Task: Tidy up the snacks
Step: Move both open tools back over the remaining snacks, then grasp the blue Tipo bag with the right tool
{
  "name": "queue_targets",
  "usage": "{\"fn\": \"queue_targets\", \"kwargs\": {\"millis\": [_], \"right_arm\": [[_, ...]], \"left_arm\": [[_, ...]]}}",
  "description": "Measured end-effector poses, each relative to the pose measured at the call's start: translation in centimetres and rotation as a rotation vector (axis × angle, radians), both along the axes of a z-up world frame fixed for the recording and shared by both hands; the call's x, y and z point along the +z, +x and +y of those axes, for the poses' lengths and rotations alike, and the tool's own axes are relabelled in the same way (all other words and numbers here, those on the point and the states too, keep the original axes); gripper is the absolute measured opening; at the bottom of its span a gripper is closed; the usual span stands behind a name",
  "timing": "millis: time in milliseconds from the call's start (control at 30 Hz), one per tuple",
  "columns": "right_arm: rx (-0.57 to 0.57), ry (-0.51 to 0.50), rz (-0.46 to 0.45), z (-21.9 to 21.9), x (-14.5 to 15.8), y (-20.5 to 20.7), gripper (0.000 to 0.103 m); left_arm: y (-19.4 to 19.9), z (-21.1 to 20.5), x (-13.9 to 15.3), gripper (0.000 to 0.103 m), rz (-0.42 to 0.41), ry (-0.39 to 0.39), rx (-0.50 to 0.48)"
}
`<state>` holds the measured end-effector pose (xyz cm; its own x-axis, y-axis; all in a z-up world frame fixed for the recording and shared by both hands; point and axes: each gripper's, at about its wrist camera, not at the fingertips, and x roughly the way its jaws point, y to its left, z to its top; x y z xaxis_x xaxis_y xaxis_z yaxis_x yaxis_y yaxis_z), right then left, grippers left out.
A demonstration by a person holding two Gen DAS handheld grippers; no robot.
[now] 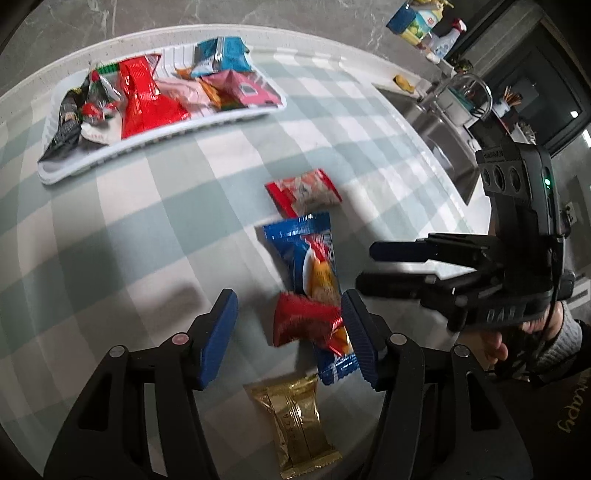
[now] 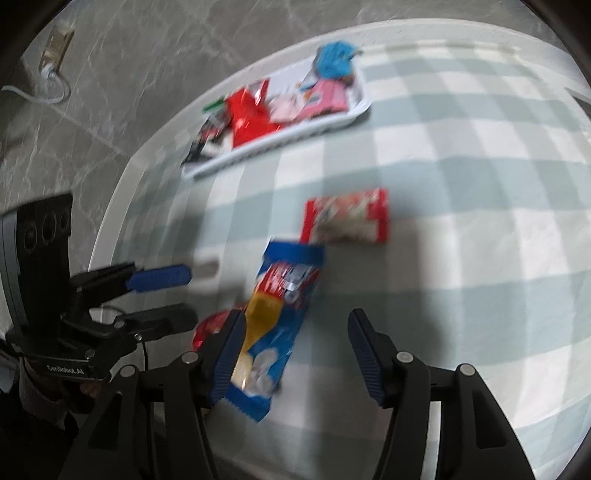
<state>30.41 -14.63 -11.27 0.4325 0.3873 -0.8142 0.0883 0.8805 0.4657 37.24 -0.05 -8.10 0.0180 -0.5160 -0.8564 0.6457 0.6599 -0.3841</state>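
My left gripper (image 1: 290, 339) is open, pointing down at the checked tablecloth. A small red packet (image 1: 306, 323) lies between its pads, close to the right one. That packet overlaps a long blue packet (image 1: 314, 273), which my open right gripper (image 2: 297, 354) hovers over, the blue packet (image 2: 277, 325) nearer its left pad. A red-and-white packet (image 1: 304, 192) lies just beyond it, and a gold packet (image 1: 295, 424) sits under the left gripper. The white tray (image 1: 147, 146) at the far left holds several snacks. Each view shows the other gripper: the right gripper (image 1: 365, 266) and the left gripper (image 2: 192, 294).
A steel sink (image 1: 439, 136) with a faucet is set into the counter at the right. Bottles and cartons (image 1: 424, 22) stand at the far corner. A person's hand (image 1: 495, 343) holds the right gripper. Grey floor and a power strip (image 2: 55, 44) lie past the table's left edge.
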Motion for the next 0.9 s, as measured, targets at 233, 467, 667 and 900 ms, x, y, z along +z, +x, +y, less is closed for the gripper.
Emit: {"fn": "queue_targets", "kwargs": {"millis": [233,467,667,900], "right_arm": [[0.085,-0.057,0.035,2.7,-0.7,0.2,0.06],[0.103,-0.209,0.059,3.0,-0.9,-0.1,0.06],[0.123,-0.26,0.038,3.6,-0.6,0.1,0.06],[0.222,-0.346,0.006,5.9,-0.5,1.7,0.06]], "left_arm": [[-0.4,-0.4,-1.0,0.057,-0.012,0.067,-0.03],[-0.6,-0.2,-1.9,0.057,-0.032,0.115,-0.039],[-0.4,0.2,-1.8,0.057,-0.027,0.111,-0.024],[-0.3,0.6,-1.8,0.057,-0.028,0.113,-0.012]]}}
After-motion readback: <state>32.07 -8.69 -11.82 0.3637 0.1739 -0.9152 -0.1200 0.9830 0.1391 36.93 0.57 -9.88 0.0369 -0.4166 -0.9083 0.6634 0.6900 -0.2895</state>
